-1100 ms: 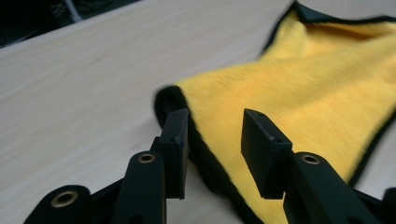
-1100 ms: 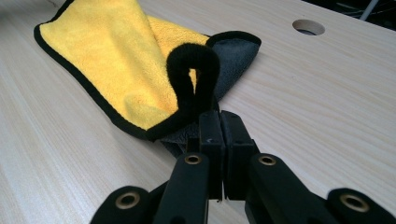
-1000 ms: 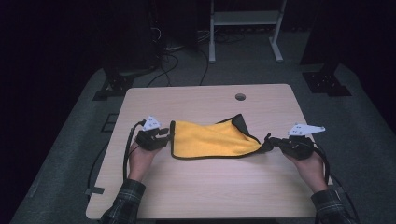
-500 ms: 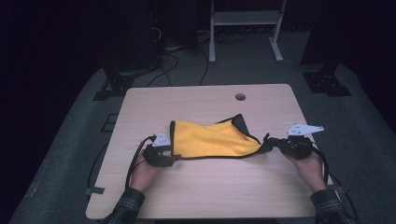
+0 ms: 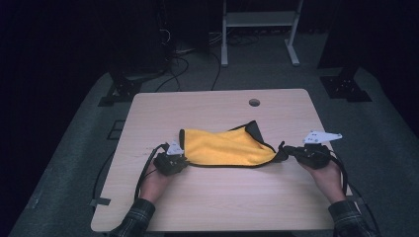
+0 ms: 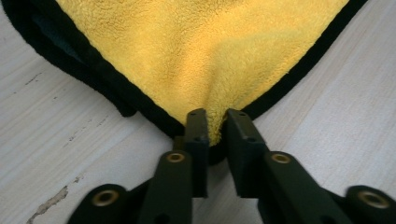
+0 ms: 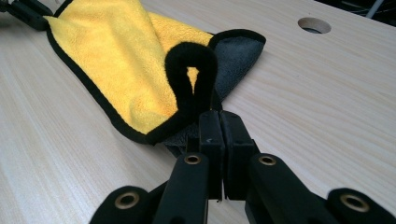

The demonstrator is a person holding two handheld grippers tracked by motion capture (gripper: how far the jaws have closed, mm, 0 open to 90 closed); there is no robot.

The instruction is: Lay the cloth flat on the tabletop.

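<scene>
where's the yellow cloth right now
The yellow cloth lies mid-table in the high view, below the table's round hole, its corners pinched by the left gripper and right gripper.

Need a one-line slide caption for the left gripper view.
Left gripper pinching a corner of the black-edged yellow cloth on the pale wooden table.

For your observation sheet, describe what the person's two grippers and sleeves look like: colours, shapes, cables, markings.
Both grippers are black. The left gripper and right gripper each carry a pale grey three-cornered plate on top and trail a black cable. Their fingers are flat black bars on arms with brass-coloured rivets. The sleeves are dark plaid.
</scene>
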